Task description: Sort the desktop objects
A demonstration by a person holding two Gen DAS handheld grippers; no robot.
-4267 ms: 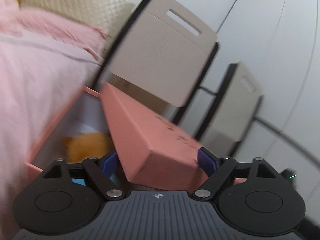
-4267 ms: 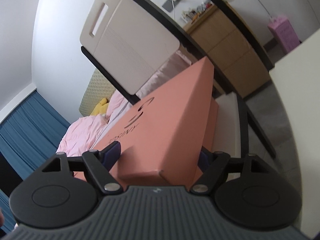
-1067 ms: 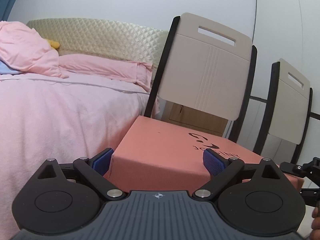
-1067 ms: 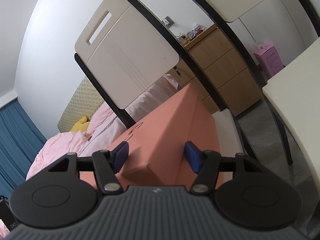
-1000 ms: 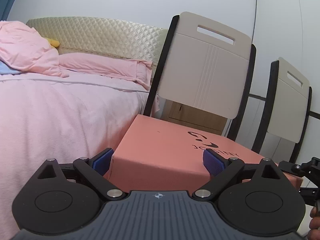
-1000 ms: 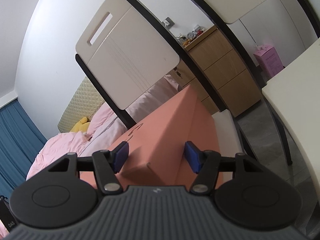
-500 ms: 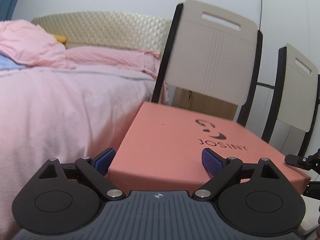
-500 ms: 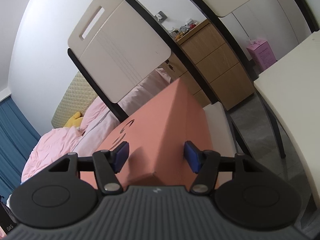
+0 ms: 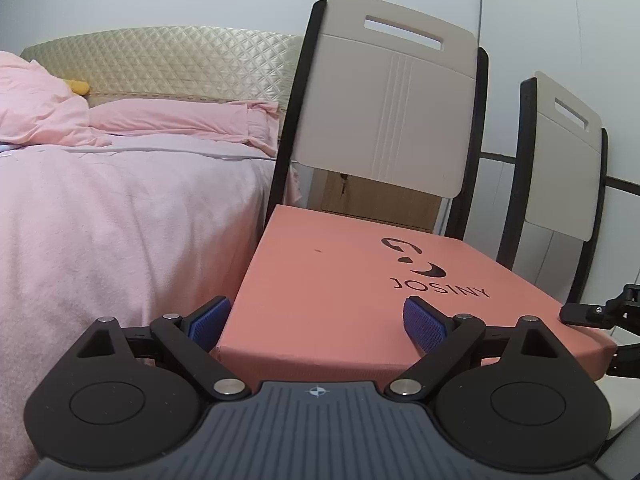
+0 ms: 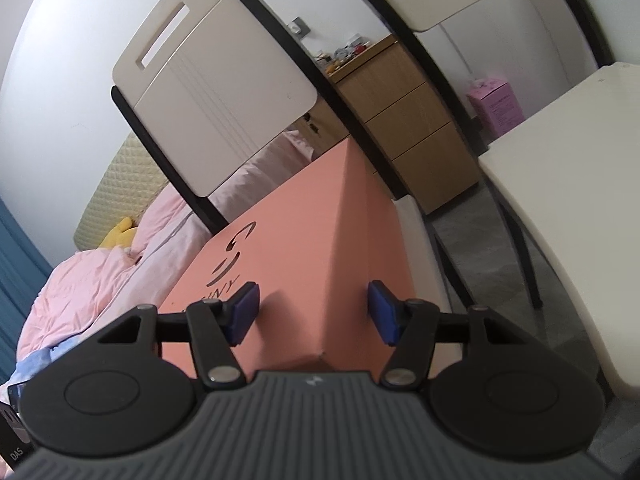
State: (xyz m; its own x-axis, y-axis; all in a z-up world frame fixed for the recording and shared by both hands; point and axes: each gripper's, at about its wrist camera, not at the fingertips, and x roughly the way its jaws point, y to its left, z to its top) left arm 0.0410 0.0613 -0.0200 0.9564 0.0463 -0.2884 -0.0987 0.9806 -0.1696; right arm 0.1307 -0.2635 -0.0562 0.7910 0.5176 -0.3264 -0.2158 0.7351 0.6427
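A salmon-pink shoe box marked JOSINY [image 9: 348, 276] lies closed and level on a chair seat. My left gripper [image 9: 316, 320] is open, one blue pad off the box's left side, the other over its lid; neither presses it. The box also shows in the right wrist view [image 10: 304, 248]. My right gripper [image 10: 314, 312] is open and straddles the box's near corner, one pad over the lid, one beside the side wall. The right gripper's fingers [image 9: 588, 314] show at the box's right corner in the left wrist view.
The chair back [image 9: 392, 108] rises just behind the box, a second chair [image 9: 560, 152] to its right. A pink bed [image 9: 120, 208] is close on the left. A white table [image 10: 568, 184] lies to the right, a wooden drawer unit [image 10: 404, 120] behind.
The tilted lid has come down level onto the box. Both grippers have opened off it and have drawn back a little; the left view has settled lower over the lid.
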